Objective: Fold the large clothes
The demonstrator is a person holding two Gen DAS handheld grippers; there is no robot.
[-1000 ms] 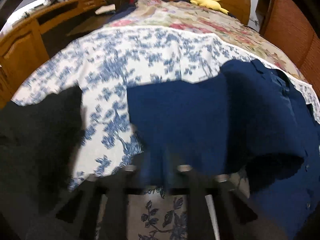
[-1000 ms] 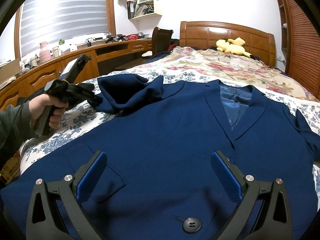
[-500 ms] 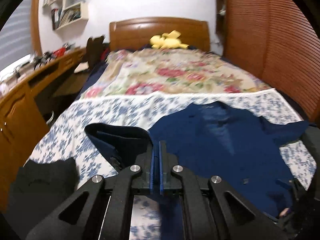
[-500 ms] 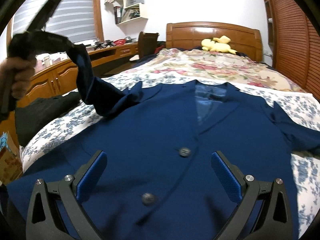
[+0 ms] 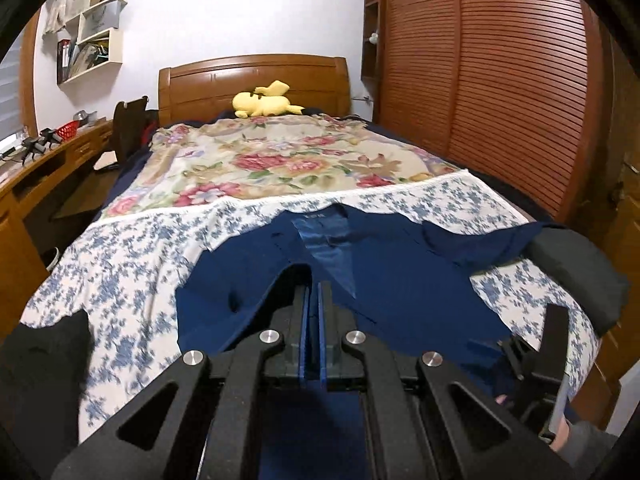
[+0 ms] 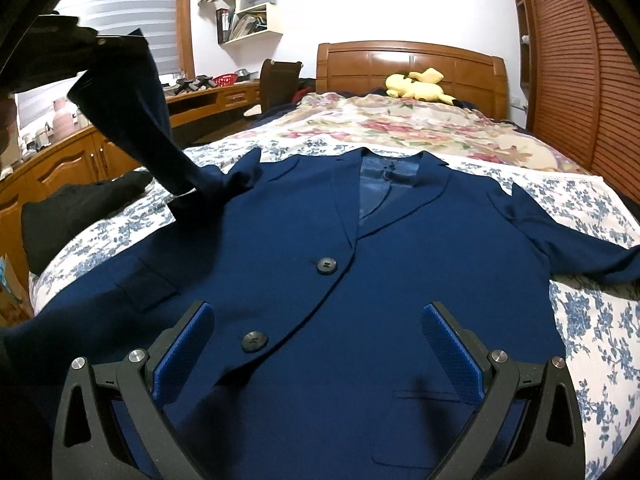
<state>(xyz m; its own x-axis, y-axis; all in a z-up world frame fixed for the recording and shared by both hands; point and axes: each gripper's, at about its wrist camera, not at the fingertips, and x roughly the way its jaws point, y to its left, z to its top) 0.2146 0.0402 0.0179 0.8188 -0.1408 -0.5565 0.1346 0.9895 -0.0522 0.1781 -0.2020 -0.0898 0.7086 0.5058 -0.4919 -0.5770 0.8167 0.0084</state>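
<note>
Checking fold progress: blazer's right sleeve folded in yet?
No. The right sleeve lies spread out sideways on the floral sheet, off the blazer body.

Left gripper (image 5: 313,300) pinched shut on a fold of the dark blue jacket (image 5: 400,280), jacket spread on the blue-flowered sheet (image 5: 120,280), yellow soft toy (image 5: 264,100) by the wooden headboard (image 5: 252,80), right gripper (image 5: 536,364) low at the right edge.

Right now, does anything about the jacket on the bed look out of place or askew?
Yes. One sleeve is lifted off the bed, pinched in the shut left hand-held gripper, while the rest of the jacket lies flat and buttoned. The other sleeve lies spread sideways, not yet folded in.
</note>
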